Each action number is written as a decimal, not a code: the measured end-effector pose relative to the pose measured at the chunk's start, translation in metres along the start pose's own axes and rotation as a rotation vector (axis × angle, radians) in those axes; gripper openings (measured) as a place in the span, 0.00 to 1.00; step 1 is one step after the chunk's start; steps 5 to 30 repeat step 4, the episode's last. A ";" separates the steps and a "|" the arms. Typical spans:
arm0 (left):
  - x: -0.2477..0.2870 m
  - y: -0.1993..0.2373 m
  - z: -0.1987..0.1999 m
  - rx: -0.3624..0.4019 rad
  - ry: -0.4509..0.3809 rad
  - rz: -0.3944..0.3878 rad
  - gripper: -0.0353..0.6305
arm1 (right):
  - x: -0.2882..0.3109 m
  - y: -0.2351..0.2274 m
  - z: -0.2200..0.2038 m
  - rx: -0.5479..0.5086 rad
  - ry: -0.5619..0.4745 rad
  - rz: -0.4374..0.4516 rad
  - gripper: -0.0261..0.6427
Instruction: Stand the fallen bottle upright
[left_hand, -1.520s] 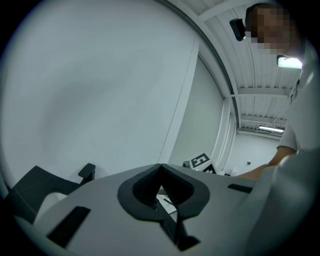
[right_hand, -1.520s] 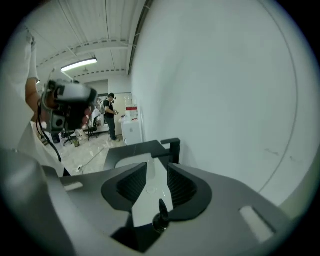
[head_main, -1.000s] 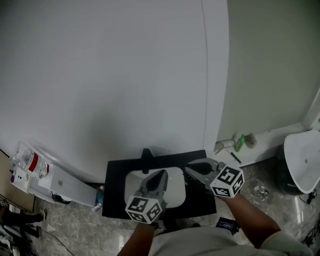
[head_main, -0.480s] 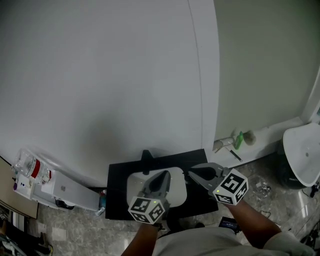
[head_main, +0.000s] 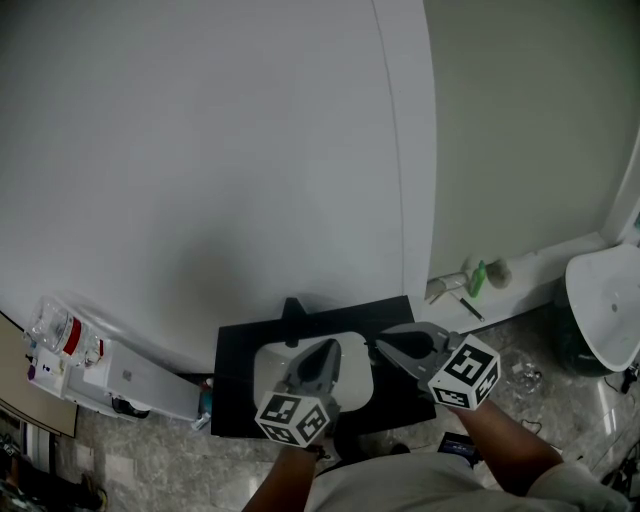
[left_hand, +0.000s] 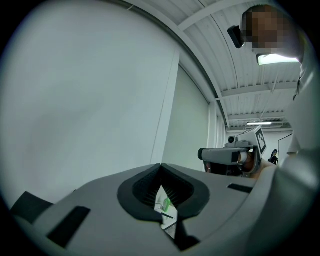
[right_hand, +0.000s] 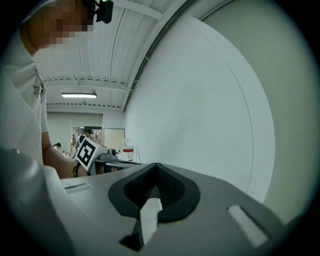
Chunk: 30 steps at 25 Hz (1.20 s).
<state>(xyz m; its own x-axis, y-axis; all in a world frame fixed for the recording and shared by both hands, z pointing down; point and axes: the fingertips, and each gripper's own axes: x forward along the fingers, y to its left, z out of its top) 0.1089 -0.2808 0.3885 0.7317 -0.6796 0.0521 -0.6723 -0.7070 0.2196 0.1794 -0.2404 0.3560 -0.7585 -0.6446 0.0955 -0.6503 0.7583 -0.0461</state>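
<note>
Both grippers hover over a black table (head_main: 232, 405) and point level at the white wall. My left gripper (head_main: 326, 349) is shut with nothing in it; its tips meet in the left gripper view (left_hand: 161, 167). My right gripper (head_main: 381, 345) is also shut and empty, its jaws closed in the right gripper view (right_hand: 156, 166). On the floor by the wall at the right lie a clear bottle (head_main: 444, 291) on its side and a small green bottle (head_main: 479, 280), far from both grippers. The green bottle (left_hand: 167, 203) shows through the left jaws' gap.
A white tray (head_main: 264, 366) lies on the black table under the grippers. A white unit (head_main: 120, 376) with a red-labelled bottle (head_main: 63, 331) stands on the floor at the left. A white basin (head_main: 603, 316) is at the right edge. The wall is close ahead.
The head view has swung slightly, so the wall's edge sits further left. My right gripper has drifted a little to the right. Both grippers stay shut.
</note>
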 end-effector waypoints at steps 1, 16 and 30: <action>0.000 -0.001 0.000 0.002 0.000 0.000 0.06 | 0.000 0.001 0.000 -0.001 -0.002 0.001 0.04; -0.001 -0.002 -0.002 0.002 0.000 0.000 0.06 | -0.002 0.001 -0.001 0.000 -0.005 0.003 0.04; -0.001 -0.002 -0.002 0.002 0.000 0.000 0.06 | -0.002 0.001 -0.001 0.000 -0.005 0.003 0.04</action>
